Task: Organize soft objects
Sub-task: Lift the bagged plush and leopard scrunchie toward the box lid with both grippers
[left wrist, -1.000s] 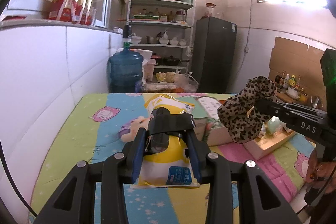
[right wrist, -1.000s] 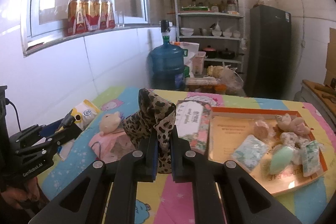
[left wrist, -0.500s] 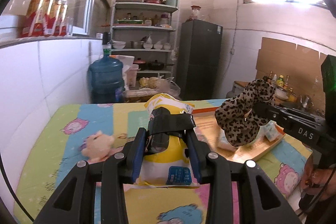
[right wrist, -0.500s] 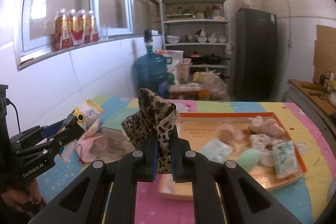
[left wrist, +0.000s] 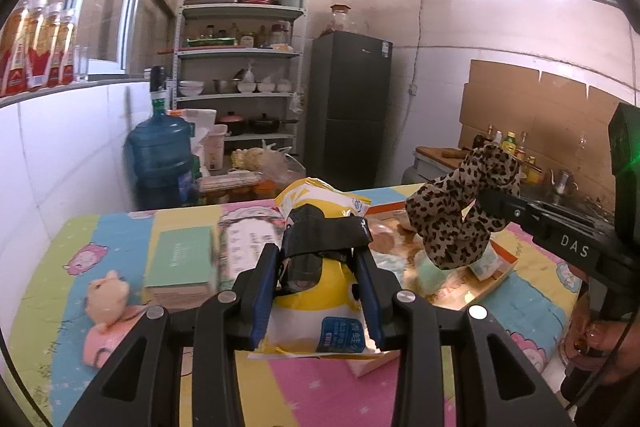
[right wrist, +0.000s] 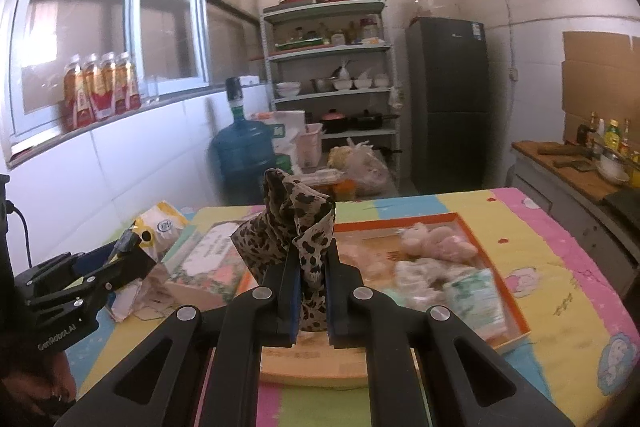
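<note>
In the left wrist view the left gripper [left wrist: 318, 291] sits at lower centre, its blue-padded jaws clamped on a yellow packet [left wrist: 320, 311] with a blue label, which is held upright off the table [left wrist: 120, 239]; a black strap lies across the packet's upper part; at the right of that frame the right gripper [left wrist: 486, 203] reaches in from the edge, clenched on a leopard cloth [left wrist: 456, 219] that hangs bunched above the tray [left wrist: 496, 277]; a hand [left wrist: 588, 339] grips its handle at the lower right. At the lower left a pink plush [left wrist: 106, 301] lies on the table, near a green box [left wrist: 180, 263] and a flat printed box [left wrist: 250, 239] just beside it. In the right wrist view the right gripper [right wrist: 312, 291] is at lower centre, jaws nearly closed on the cloth [right wrist: 290, 231], which stands up between them; behind it, at centre right, the orange-rimmed tray [right wrist: 516, 307] holds a pale plush [right wrist: 436, 243] and several soft packets, blurred; the left gripper [right wrist: 128, 247] with its packet [right wrist: 162, 227] shows at the left edge. A water jug [right wrist: 244, 155] stands beyond the table.
</note>
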